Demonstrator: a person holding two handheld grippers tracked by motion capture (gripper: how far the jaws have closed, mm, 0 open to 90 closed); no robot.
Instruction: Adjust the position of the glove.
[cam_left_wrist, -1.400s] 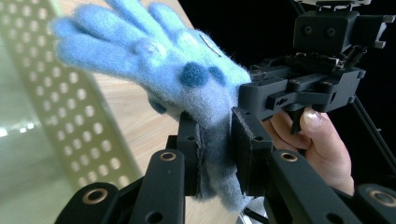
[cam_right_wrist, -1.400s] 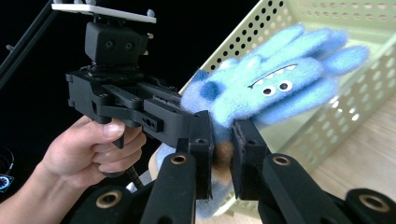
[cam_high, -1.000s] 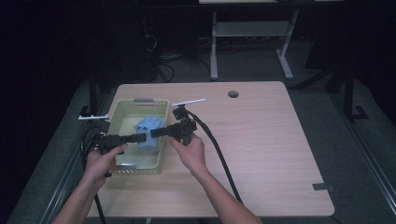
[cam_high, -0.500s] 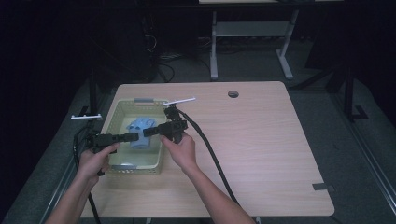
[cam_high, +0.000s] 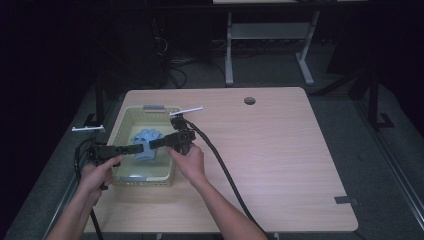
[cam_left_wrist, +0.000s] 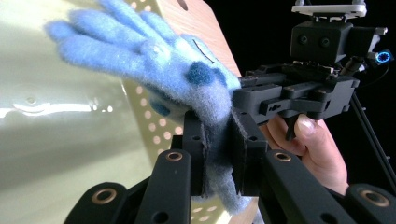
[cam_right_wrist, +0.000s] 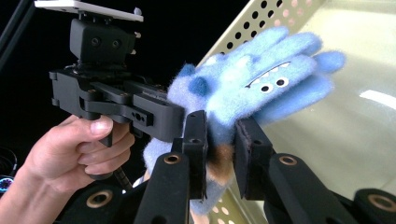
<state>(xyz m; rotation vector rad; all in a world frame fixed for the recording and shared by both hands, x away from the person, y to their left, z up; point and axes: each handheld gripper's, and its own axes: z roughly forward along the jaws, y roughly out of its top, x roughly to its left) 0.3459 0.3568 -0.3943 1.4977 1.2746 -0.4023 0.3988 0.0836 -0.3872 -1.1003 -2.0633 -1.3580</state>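
Note:
A fluffy light-blue glove (cam_high: 146, 142) with darker blue spots and a stitched monster face hangs over the pale green perforated basket (cam_high: 126, 119). Both grippers pinch its cuff from opposite sides. My left gripper (cam_high: 136, 148) comes in from the left, and its jaws are shut on the glove's (cam_left_wrist: 154, 60) cuff in the left gripper view. My right gripper (cam_high: 154, 144) reaches in from the right, its jaws shut on the cuff of the glove (cam_right_wrist: 261, 84), whose fingers spread up and away. Each gripper view shows the other gripper and the hand that holds it.
The basket stands at the left of a wooden table (cam_high: 280, 150) with a round cable hole (cam_high: 249, 100) near its far edge. A thick black cable (cam_high: 222, 167) trails from the right gripper across the table toward the front edge. A white desk frame (cam_high: 270, 35) stands beyond on the dark floor.
Both grippers and the glove between them have shifted a little to the left and slightly toward the near side of the basket. Both stay shut on the glove.

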